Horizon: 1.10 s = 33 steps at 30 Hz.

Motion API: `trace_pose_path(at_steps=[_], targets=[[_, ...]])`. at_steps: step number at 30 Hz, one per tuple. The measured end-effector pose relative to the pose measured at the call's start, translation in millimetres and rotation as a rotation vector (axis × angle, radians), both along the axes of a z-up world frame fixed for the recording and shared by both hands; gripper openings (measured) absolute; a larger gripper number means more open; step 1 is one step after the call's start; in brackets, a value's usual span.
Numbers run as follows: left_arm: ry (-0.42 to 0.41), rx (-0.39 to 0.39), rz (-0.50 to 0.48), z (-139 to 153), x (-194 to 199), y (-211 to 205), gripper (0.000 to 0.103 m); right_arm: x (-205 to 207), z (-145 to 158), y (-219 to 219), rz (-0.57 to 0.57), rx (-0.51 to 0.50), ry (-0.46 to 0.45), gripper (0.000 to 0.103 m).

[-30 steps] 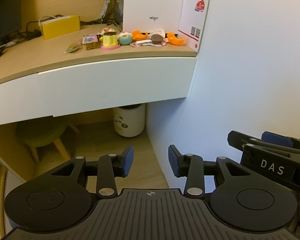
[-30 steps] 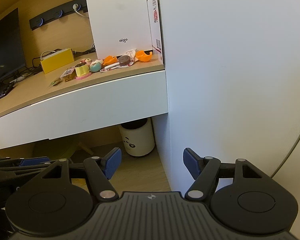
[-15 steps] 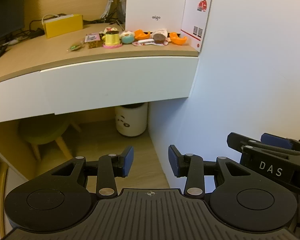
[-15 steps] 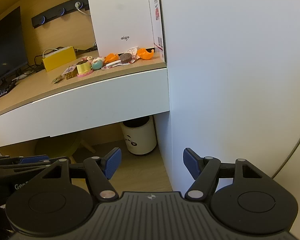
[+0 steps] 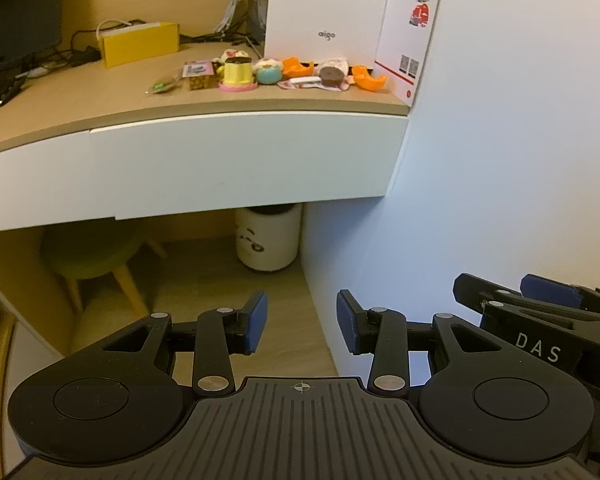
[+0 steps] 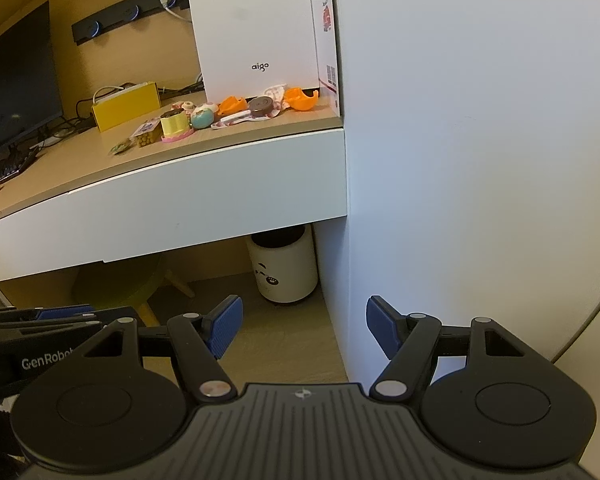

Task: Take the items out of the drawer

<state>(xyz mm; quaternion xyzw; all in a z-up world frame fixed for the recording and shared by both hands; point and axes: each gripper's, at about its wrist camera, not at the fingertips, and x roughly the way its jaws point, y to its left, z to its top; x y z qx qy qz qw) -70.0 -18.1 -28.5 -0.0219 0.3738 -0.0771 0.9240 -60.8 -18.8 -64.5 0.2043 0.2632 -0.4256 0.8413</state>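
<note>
The drawer [image 5: 244, 160], a plain white front with no visible handle, sat closed under the worktop [image 5: 80, 108] at the end beside the white wall panel [image 5: 500, 160]. What it contained could not be seen. A row of small toys and trinkets [image 5: 268, 72] stood along the back of the worktop against a white box [image 5: 324, 12], next to a yellow box [image 5: 140, 42]; in my judgement these looked like things set out of the way, though whether they had come from the drawer could not be established.

Both tools were held low and well back from the drawer front, pointing down toward the floor under the worktop, where a white bin [image 5: 268, 240] and a green stool [image 5: 88, 248] stood. That posture read as a waiting stance rather than a reach.

The left tool [image 5: 302, 322] had its jaws partly apart with nothing between them, touching nothing. The right tool [image 6: 304, 328] stood somewhat wider, likewise empty and clear of all surfaces. The two tools were side by side, close together.
</note>
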Motion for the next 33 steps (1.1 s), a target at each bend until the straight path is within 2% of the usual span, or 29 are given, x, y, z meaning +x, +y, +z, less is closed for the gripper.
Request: trace_pose_path(at_steps=[3,14,33], targets=[[-0.003,-0.019,0.005,0.2,-0.5,-0.2,0.042,-2.2,0.8,-0.2,-0.008,-0.011,0.002,0.069],[-0.021,0.000,0.000,4.9,-3.7,-6.9,0.042,-15.9,3.0,-7.2,-0.048,0.011,-0.041,0.069],[-0.052,0.020,0.048,6.0,-12.3,-8.9,0.042,-6.4,4.3,-8.0,0.069,0.016,-0.047,0.069]])
